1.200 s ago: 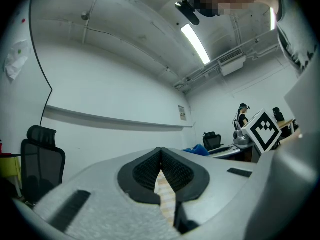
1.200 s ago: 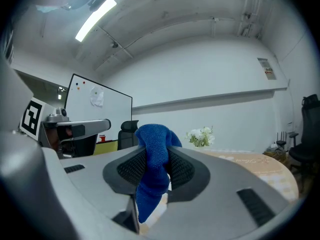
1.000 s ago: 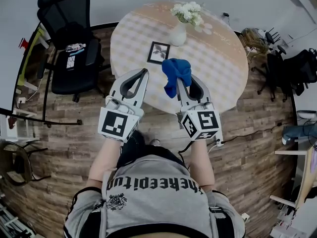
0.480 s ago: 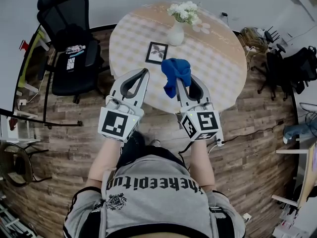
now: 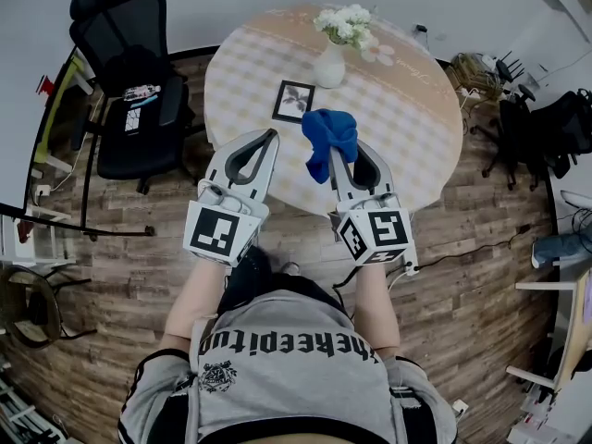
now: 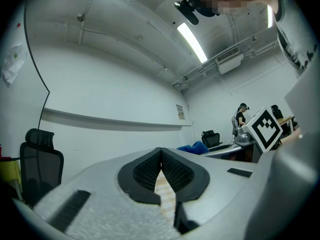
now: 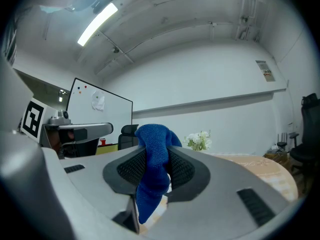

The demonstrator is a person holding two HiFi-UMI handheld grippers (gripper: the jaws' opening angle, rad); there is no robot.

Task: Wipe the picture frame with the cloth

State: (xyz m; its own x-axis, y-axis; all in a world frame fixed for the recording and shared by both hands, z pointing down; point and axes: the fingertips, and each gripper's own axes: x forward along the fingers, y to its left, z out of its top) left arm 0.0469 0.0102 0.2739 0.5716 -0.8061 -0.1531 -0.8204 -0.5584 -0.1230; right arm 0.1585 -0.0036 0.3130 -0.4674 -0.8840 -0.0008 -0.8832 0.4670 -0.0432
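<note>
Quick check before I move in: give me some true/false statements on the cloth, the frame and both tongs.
1. The cloth is clamped in the right tongs. True.
2. The left tongs hold the picture frame. False: their jaws are shut with nothing between them, and the frame sits on the table, apart from both tongs.
3. The cloth is rubbing the frame. False: in the head view it hangs from the right tongs to the right of the frame, not on it.
4. A vase of flowers stands on the table beyond the frame. True.
</note>
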